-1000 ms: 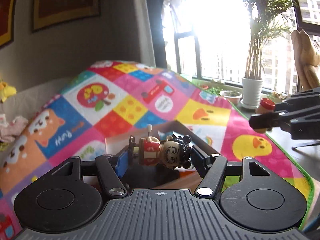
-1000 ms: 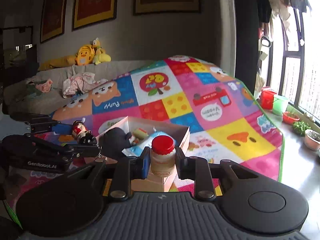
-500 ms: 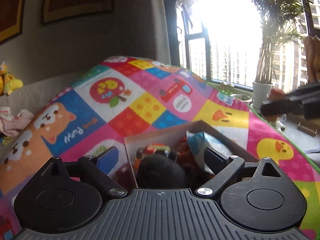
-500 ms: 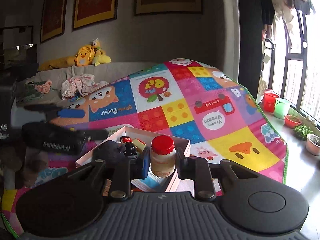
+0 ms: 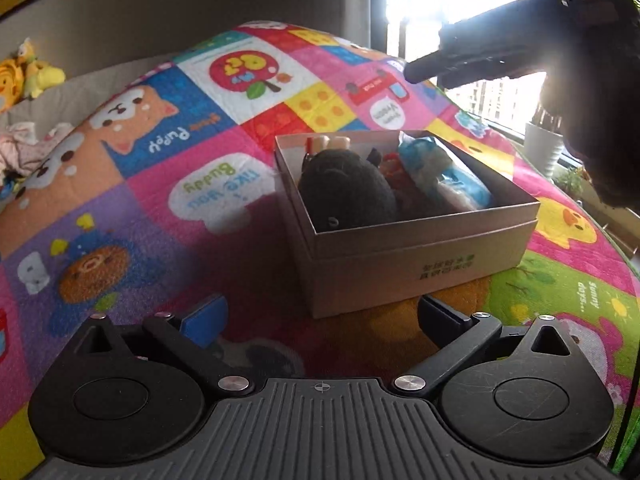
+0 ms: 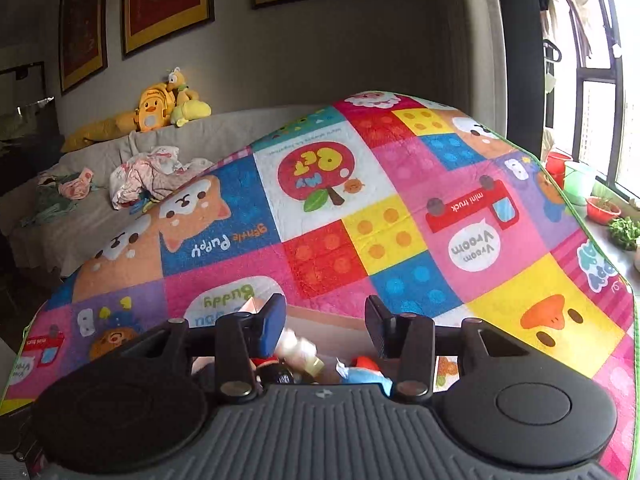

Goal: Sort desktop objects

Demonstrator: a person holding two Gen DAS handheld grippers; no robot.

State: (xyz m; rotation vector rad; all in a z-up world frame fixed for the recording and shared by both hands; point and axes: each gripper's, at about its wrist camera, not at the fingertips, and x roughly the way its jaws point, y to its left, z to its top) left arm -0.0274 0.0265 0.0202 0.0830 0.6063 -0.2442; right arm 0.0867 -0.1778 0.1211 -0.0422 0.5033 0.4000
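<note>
A beige cardboard box (image 5: 420, 268) sits on the colourful play mat (image 5: 180, 160). It holds a black plush toy (image 5: 344, 188), a blue-and-white packet (image 5: 444, 176), the small bottle (image 5: 332, 143) lying at the far wall, and small red toys. My left gripper (image 5: 320, 316) is open and empty, low over the mat in front of the box. My right gripper (image 6: 326, 324) is open and empty above the box; it also shows in the left wrist view (image 5: 480, 56). Below it I see the bottle (image 6: 298, 354) on its side among the toys.
A grey sofa (image 6: 100, 208) with clothes and yellow plush toys (image 6: 160, 108) stands behind the mat. Potted plants (image 6: 622, 230) and red and green tubs (image 6: 568, 172) line the window sill on the right. Framed pictures hang on the wall.
My left gripper let the doll go into the box, opened, and drew back in front of the box. My right gripper moved over the box and opened; the bottle now lies in it.
</note>
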